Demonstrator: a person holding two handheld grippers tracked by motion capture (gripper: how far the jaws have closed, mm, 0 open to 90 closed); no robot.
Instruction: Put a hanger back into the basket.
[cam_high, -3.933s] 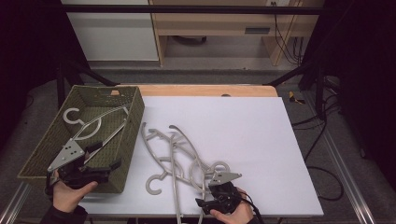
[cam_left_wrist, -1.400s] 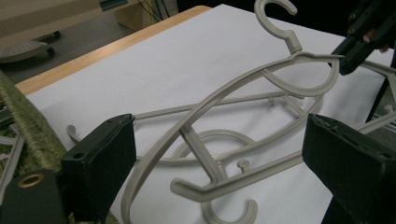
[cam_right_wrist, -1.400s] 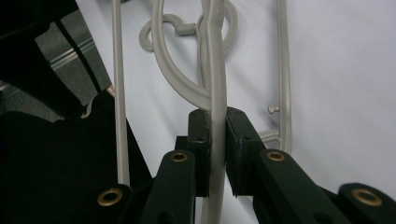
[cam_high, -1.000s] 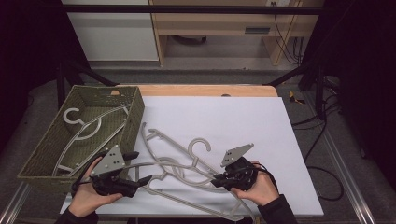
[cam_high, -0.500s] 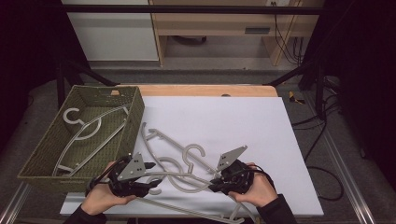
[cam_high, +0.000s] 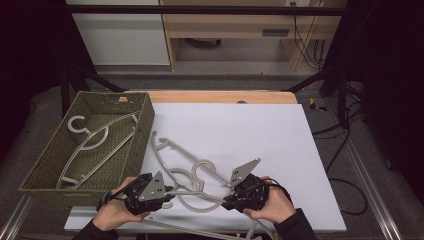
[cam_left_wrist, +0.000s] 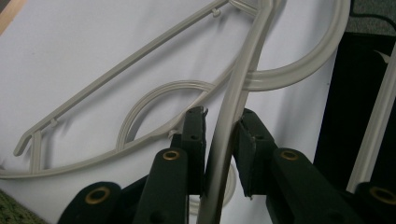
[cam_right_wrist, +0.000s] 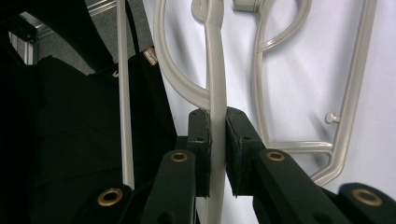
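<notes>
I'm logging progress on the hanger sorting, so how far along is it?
Done: at least one hanger lies in the basket. In hand: the right claw is clamped on a hanger bar; the left claw has just been closing around the bar between its jaws. Left: the tangled hangers on the table.

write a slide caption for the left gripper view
Left tongs closing around a grey hanger bar above the white table.
</notes>
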